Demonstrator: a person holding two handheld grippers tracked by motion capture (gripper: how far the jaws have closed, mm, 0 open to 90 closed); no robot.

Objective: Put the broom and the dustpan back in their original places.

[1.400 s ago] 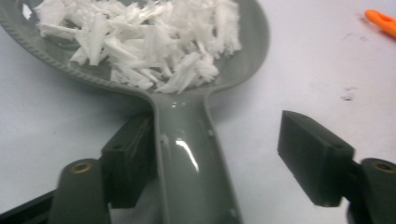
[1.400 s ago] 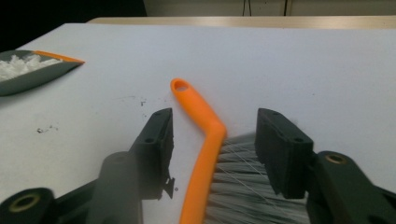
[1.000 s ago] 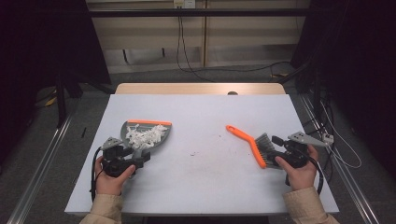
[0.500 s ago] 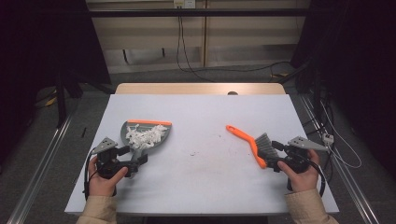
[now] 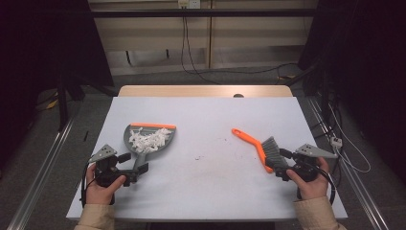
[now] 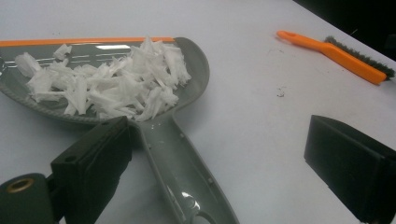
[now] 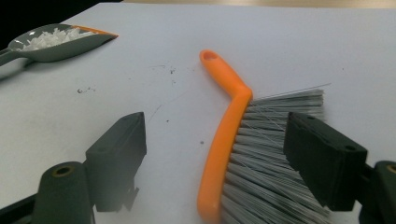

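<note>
Worktop (image 5: 206,191) pale and broad, grey dustpan (image 5: 143,143) at left holding white shreds (image 5: 151,140), orange brush (image 5: 261,148) at right, left gripper (image 5: 130,168) jaws just opened astride the dustpan handle, right gripper (image 5: 282,165) jaws parted loosely around the brush head.

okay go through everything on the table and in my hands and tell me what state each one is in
Dustpan: flat on the table, loaded with white paper shreds, handle between the open left jaws.
Brush: lying on the table, bristles between the open right jaws.
Left gripper: open, jaws just been opening, pads off the handle.
Right gripper: open, just been opening, not pressing the brush.
Table: a few dark specks left.
</note>
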